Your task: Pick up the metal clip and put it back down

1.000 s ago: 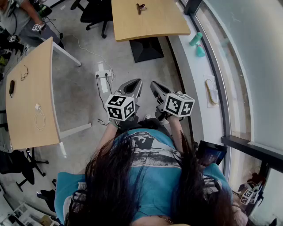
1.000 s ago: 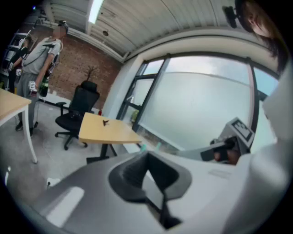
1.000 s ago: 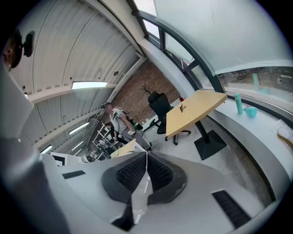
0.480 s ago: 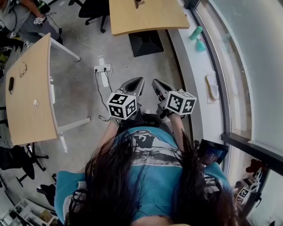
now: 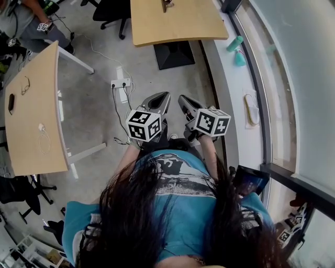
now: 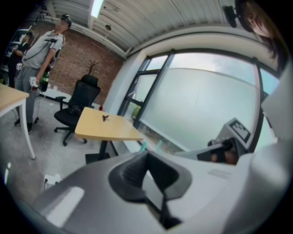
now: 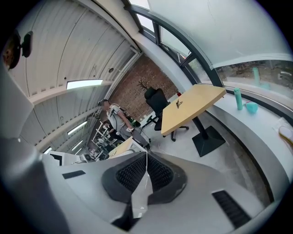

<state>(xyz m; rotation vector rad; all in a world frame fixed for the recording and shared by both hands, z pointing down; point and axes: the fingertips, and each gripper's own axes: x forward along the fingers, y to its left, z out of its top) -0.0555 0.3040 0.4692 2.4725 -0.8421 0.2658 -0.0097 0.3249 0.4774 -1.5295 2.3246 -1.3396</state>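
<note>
1. Left tongs (image 5: 158,98) and right tongs (image 5: 184,102): both clenched, empty.
2. Power strip (image 5: 121,84) cable on floor (image 5: 99,118): likely trip hazard.
3. Metal clip (image 5: 166,6) lies well apart on bench (image 5: 178,29), back from its near edge; unopened tongs would shove it.

The surface (image 5: 178,23) looks like pale, smooth, matt wood. The floor (image 5: 99,99) is rough grey concrete. The left gripper (image 6: 147,154) and right gripper (image 7: 146,154) have matt grey plastic shells; the fingers (image 7: 130,173) are black, ribbed, rubbery. The shirt (image 5: 178,209) is teal cloth. The wall (image 6: 78,68) is rough brick.
</note>
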